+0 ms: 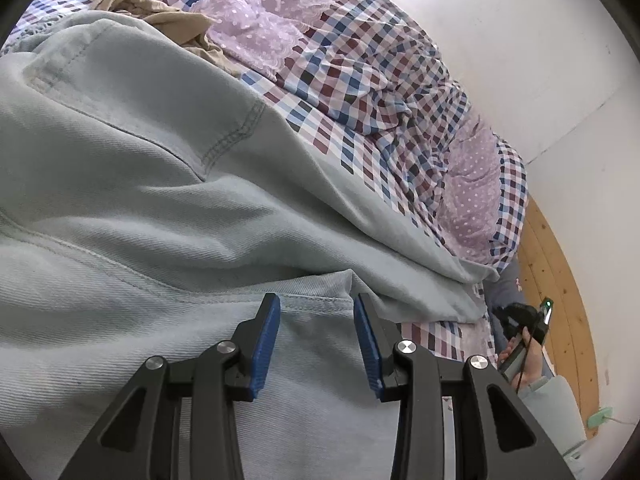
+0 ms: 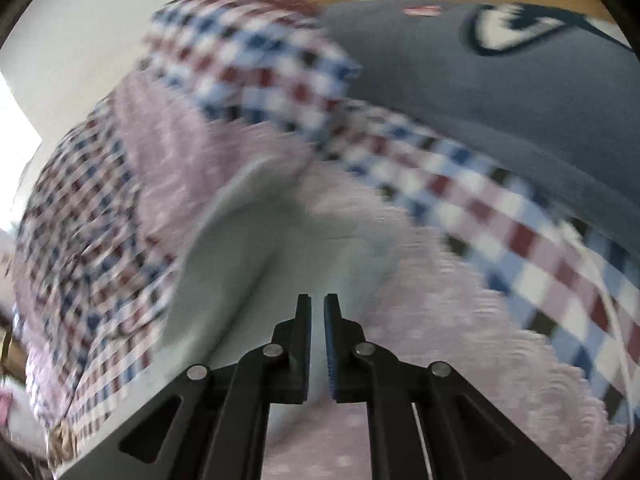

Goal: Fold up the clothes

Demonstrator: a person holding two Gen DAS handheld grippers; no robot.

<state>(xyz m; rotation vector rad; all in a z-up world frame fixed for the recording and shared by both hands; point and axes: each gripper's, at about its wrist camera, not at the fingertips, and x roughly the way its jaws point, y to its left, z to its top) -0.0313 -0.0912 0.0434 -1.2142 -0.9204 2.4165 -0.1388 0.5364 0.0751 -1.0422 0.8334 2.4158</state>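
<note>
A pale blue denim garment (image 1: 160, 200) lies spread over the bed and fills most of the left wrist view. My left gripper (image 1: 316, 308) is open, its blue pads (image 1: 266, 344) on either side of a stitched hem, just above the cloth. At the right edge of that view a hand (image 1: 516, 356) holds my right gripper (image 1: 502, 314) at the far end of the denim. The right wrist view is blurred. There my right gripper (image 2: 318, 308) has its jaws almost together, with a fold of the pale denim (image 2: 248, 248) running into the thin gap.
A checked quilt (image 1: 380, 60) with lilac dotted panels (image 1: 256, 28) is bunched along the wall (image 1: 520, 40). A tan garment (image 1: 176, 20) lies behind the denim. Wooden floor (image 1: 560, 280) shows on the right. A grey-blue printed cloth (image 2: 500, 92) sits beyond the quilt edge.
</note>
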